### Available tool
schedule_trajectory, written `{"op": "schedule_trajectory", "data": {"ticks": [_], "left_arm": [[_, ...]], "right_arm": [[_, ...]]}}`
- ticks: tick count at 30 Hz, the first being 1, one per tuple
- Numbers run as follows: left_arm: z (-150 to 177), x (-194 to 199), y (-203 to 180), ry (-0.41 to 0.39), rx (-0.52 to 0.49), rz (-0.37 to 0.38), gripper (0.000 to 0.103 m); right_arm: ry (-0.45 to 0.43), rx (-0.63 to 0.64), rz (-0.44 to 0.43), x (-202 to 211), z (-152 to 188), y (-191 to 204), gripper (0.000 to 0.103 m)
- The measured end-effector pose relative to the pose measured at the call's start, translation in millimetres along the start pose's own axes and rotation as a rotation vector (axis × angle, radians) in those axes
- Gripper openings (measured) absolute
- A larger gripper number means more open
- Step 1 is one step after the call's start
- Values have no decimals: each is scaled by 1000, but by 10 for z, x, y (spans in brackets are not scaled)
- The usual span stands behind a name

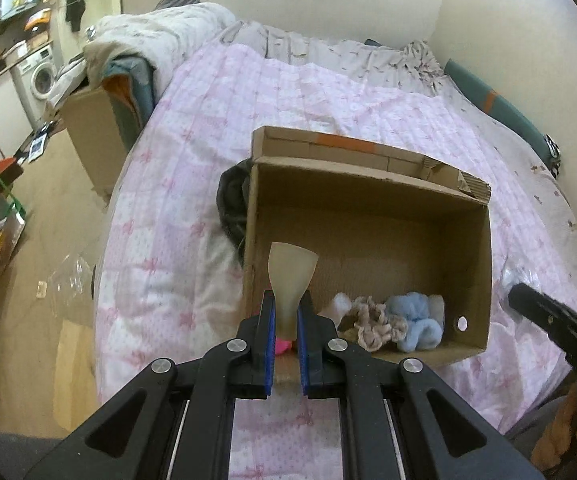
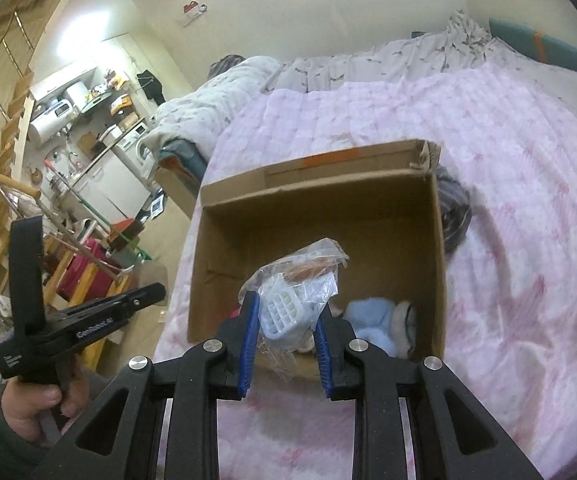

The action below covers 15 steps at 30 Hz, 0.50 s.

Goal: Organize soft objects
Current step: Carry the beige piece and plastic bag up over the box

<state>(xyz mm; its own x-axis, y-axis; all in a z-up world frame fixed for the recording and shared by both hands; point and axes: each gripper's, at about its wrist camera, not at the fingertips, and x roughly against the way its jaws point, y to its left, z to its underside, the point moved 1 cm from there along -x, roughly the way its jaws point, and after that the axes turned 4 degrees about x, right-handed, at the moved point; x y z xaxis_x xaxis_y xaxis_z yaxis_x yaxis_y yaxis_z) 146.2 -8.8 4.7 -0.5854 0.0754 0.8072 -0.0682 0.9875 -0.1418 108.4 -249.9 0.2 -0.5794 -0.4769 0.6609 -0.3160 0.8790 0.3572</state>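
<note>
An open cardboard box (image 1: 368, 208) stands on the pink quilt. On its floor, near the front wall, lie a beige scrunchie (image 1: 376, 322), a fluffy light-blue piece (image 1: 418, 320), a small white piece (image 1: 341, 303) and something bright pink (image 1: 282, 346). My left gripper (image 1: 287, 300) is shut on the narrow end of a translucent beige funnel-shaped soft piece (image 1: 293, 264), held above the box's near left corner. My right gripper (image 2: 288, 306) is shut on a crinkled clear plastic bag (image 2: 308, 268) with a white gridded item (image 2: 278, 314) inside, above the box (image 2: 320, 188) front.
A dark garment (image 1: 230, 204) lies against the box's side. The pink quilt (image 1: 192, 160) covers the bed, with grey bedding (image 1: 328, 52) at the wall. A second carton (image 1: 96, 136) stands on the floor at the bed's left. A hand (image 2: 28, 404) holds the other tool.
</note>
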Motion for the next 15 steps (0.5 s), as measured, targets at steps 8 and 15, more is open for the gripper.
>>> {"op": "schedule_trajectory", "data": {"ticks": [8, 15], "left_arm": [[156, -339, -150, 14, -77, -9, 9], [99, -503, -106, 25, -59, -5, 9]], "right_arm": [[-34, -60, -17, -208, -3, -258, 27], [69, -50, 75, -496, 109, -337, 27]]}}
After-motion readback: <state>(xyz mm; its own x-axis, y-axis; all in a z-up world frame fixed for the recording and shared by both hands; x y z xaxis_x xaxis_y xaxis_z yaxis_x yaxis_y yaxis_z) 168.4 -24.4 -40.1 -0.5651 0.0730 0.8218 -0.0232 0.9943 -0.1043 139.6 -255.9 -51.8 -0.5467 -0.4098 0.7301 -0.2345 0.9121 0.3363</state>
